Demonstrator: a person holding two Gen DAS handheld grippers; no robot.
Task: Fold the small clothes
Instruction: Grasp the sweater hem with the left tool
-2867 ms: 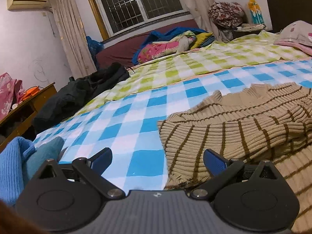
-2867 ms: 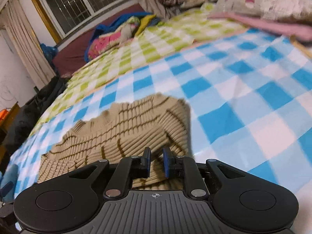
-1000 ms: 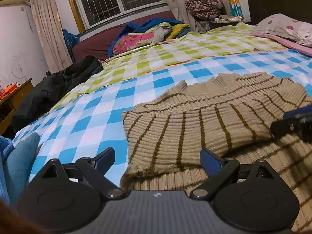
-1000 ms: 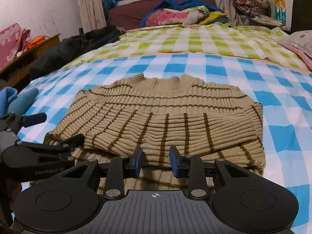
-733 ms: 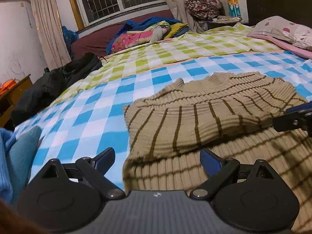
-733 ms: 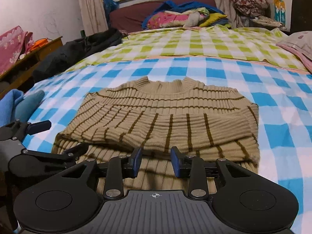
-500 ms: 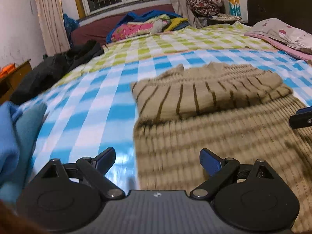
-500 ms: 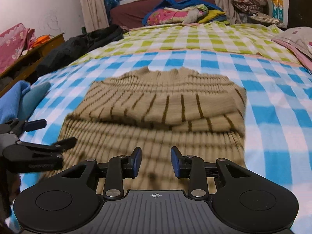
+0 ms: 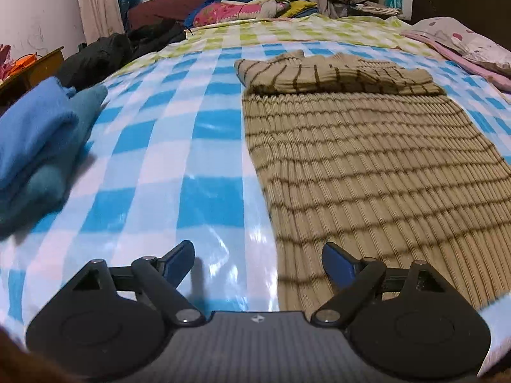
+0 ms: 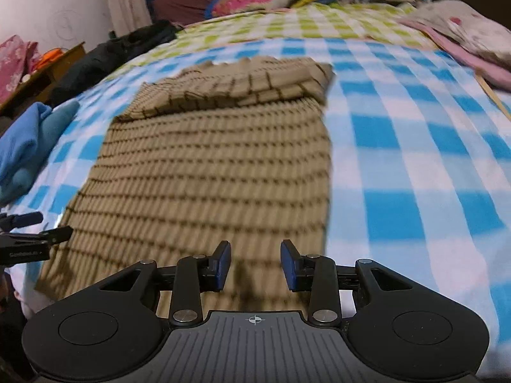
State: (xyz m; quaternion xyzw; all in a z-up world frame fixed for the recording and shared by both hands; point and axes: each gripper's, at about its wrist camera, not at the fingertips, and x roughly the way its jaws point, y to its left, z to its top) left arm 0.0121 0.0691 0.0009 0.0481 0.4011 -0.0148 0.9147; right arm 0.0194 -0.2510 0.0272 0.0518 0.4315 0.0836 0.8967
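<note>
Left wrist view: your left hand-held gripper (image 9: 258,263) hovers over the sweater's near left corner, jaws wide but closing, nothing between the pads; one finger sits over bare bedsheet, the other over the knit.
Right wrist view: your right hand-held gripper (image 10: 255,265) hangs above the sweater's near edge, towards its right side, jaws partly apart and opening, empty. The left tool shows at the left border, by the opposite side of the same hem.
Sweater: the tan ribbed sweater with dark stripes (image 9: 367,166) lies flat on the bed, collar end far from you, hem end nearest. Its sleeves (image 9: 332,75) are laid across the chest, so the body makes a neat rectangle.
Bed: the blue-and-white checked sheet (image 9: 153,172) gives a flat surface for folding; a green checked cover lies beyond it.
Why you stand so: with one tool at each hem corner, you seem set to pinch both corners and carry the hem towards the collar.
Folded pile: blue knitwear (image 9: 35,146) lies to the left, well apart from the sweater, probably finished pieces kept out of the way.
Watch for: both views are blurred, so exact edge contact cannot be told.
</note>
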